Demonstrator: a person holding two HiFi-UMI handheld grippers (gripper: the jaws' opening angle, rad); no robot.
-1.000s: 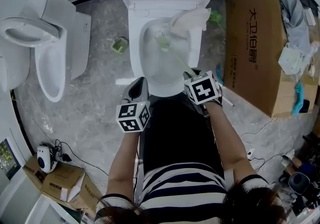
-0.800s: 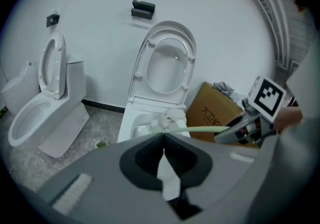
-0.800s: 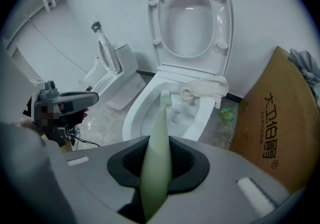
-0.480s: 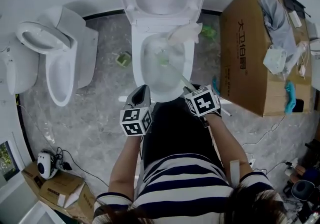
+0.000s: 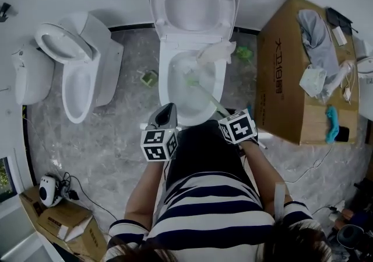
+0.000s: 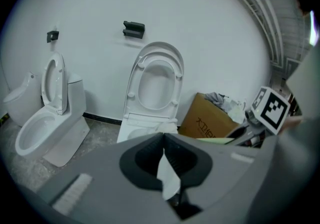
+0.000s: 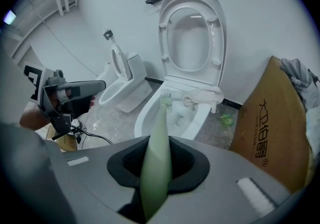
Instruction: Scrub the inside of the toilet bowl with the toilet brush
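A white toilet [image 5: 175, 114] stands with its lid [image 5: 193, 4] raised. The pale green toilet brush [image 5: 205, 95] slants from my right gripper [image 5: 228, 119] into the bowl, its head [image 5: 191, 78] toward the back. In the right gripper view the jaws of my right gripper [image 7: 159, 142] are shut on the brush handle [image 7: 156, 168], and the bristle head [image 7: 166, 97] points over the bowl. My left gripper [image 5: 166, 116] hovers by the bowl's front left rim. Its jaws [image 6: 164, 137] meet at the tips, with a white sliver showing behind them. A white cloth [image 5: 215, 52] lies on the rim.
A second toilet [image 5: 78, 80] stands to the left. A large cardboard box [image 5: 285, 74] with clothes on top sits to the right. Small green items [image 5: 149, 77] lie on the marble floor. Cables, a white device [image 5: 49, 189] and small boxes [image 5: 64, 220] are at the lower left.
The head view has shifted, so the toilets and box sit lower in frame. The brush head stays in the back part of the bowl; both grippers keep nearly the same places.
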